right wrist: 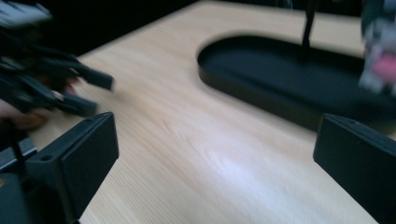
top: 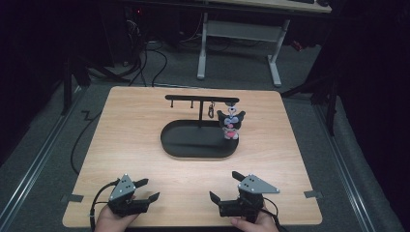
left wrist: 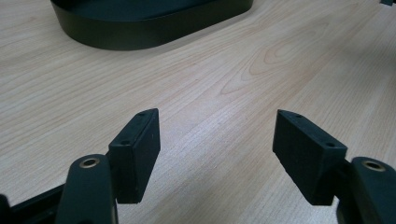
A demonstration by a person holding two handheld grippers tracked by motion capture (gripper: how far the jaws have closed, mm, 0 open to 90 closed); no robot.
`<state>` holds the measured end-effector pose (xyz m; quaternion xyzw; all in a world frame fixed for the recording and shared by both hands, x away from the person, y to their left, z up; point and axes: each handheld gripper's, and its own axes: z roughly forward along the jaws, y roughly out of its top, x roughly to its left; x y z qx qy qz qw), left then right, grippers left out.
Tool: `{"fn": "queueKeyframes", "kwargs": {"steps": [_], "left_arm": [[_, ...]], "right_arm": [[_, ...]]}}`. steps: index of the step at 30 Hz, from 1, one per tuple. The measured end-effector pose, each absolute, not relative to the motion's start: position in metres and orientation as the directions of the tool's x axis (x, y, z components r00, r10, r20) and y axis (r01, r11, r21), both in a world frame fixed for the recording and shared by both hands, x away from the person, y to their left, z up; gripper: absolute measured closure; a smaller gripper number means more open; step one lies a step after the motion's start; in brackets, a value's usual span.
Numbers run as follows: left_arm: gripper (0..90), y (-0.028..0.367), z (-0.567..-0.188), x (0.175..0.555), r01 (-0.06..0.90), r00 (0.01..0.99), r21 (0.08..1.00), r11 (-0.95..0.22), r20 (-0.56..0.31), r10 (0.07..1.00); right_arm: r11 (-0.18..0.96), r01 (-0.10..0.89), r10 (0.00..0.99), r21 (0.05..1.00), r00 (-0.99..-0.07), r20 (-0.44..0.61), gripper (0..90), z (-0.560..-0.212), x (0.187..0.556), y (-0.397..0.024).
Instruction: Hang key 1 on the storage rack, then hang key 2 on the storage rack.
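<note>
Writing: none readable on any item.
Left hand-held gripper (top: pixel 146 189): resting at 7 o'clock on the desk (top: pixel 130 135), jaws gaping wide, gripping nothing.
Right hand-held gripper (top: pixel 224 186): at 5 o'clock, jaws spread wide, empty.
Figure keychain (top: pixel 230 124): hanging from the black stand (top: pixel 200 98) over the oval tray (top: pixel 193 145), at 12 o'clock, well apart from both.

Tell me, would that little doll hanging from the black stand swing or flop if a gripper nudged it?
Probably it would swing: the doll seems to hang by a clip from the stand's crossbar, over the oval tray. It looks small and soft, so likely light. The stand's thin post might wobble, though the wide tray should resist tipping.
</note>
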<state>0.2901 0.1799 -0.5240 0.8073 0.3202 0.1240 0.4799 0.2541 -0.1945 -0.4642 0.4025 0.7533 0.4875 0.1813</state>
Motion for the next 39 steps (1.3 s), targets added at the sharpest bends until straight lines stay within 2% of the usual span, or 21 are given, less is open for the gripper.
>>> {"fn": "queueKeyframes", "kwargs": {"steps": [8, 39], "left_arm": [[32.7, 0.181, -0.527, 0.289, 0.416, 0.757, 0.851, -0.32, -0.129, 0.641], [32.8, 0.183, -0.521, 0.288, 0.39, 0.764, 0.862, -0.323, -0.108, 0.636]], "right_arm": [[0.17, 0.464, 0.811, 0.869, -0.567, 0.144, 3.4, -0.477, 0.262, -0.208], [0.192, 0.474, 0.829, 0.859, -0.547, 0.116, 4.0, -0.487, 0.263, -0.213]]}}
